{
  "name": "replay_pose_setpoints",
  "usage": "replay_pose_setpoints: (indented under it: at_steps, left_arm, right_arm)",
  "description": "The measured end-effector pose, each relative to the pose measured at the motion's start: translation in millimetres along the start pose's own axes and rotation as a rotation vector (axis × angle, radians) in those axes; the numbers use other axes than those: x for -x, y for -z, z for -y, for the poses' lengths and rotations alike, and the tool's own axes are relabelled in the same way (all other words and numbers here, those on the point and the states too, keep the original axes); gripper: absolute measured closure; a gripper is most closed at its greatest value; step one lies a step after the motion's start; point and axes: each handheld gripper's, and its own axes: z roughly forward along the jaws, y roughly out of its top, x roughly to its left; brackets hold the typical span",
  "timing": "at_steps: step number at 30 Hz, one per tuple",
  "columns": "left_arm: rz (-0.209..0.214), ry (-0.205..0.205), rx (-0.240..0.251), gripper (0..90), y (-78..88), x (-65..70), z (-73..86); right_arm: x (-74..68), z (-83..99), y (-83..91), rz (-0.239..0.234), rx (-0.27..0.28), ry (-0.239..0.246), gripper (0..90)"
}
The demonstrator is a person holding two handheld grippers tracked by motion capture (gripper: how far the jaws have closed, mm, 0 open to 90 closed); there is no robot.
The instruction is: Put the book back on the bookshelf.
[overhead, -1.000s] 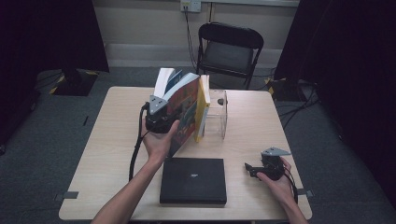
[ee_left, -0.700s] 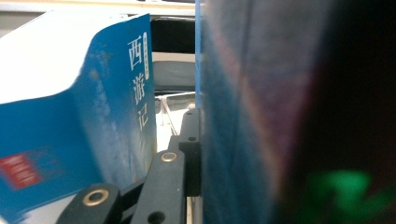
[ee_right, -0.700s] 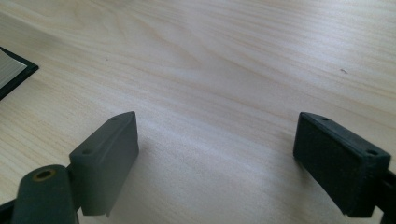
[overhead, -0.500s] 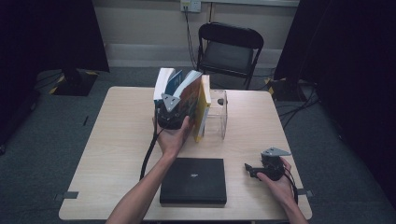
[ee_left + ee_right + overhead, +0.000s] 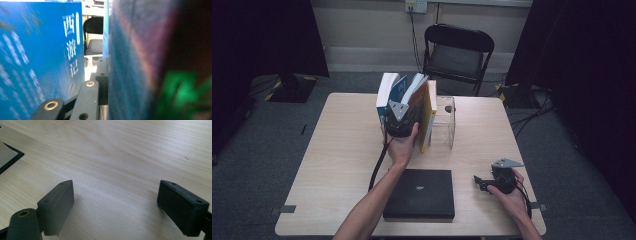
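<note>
Right gripper: lower right of the high view, resting on the table, jaws spread wide with nothing but bare wood between them.
Black case: bottom centre, lying flat, well apart from the books.
Left gripper: centre frame, clamped narrow on a colourful book.
Blue book: just left of it, upright.
Clear bookend: right of the row.
Chair: top, beyond the table.

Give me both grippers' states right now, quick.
Left gripper: shut on a colourful book standing among the upright books.
Right gripper: open, holding nothing, resting low over the table.
</note>
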Motion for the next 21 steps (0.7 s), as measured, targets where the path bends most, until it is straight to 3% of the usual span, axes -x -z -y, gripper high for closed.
replay_pose_setpoints:
  at_steps: [2, 8, 10, 12, 15, 17, 21]
  left_arm:
    - [0.0, 0.009, 0.001, 74.4, -1.8, 0.0, 7.1]
    - [0.023, -0.023, -0.009, 73.7, 2.3, 1.6, 9.9]
    - [0.032, -0.018, -0.019, 73.3, 4.3, -0.3, 10.8]
    - [0.042, 0.016, -0.024, 72.0, 8.8, -2.8, 10.8]
    - [0.05, -0.007, -0.018, 71.5, 14.6, -4.4, 10.2]
    - [0.059, 0.017, -0.021, 70.4, 17.6, -6.1, 9.0]
    - [0.076, 0.009, -0.016, 66.1, 23.9, -5.0, 8.6]
  right_arm:
    - [0.0, 0.0, 0.0, 0.0, 0.0, 0.0, 14.0]
    - [0.0, 0.0, 0.0, -0.001, 0.0, 0.002, 14.1]
    - [-0.1, 0.0, 0.0, -0.001, 0.0, 0.003, 14.1]
    - [-0.2, 0.2, 0.0, 0.0, 0.001, 0.005, 14.0]
    - [-0.3, 0.2, 0.1, 0.0, 0.0, 0.005, 14.1]
    - [-0.3, 0.2, 0.1, -0.001, 0.001, 0.005, 14.1]
    - [-0.3, 0.2, 0.1, -0.001, 0.001, 0.006, 14.1]
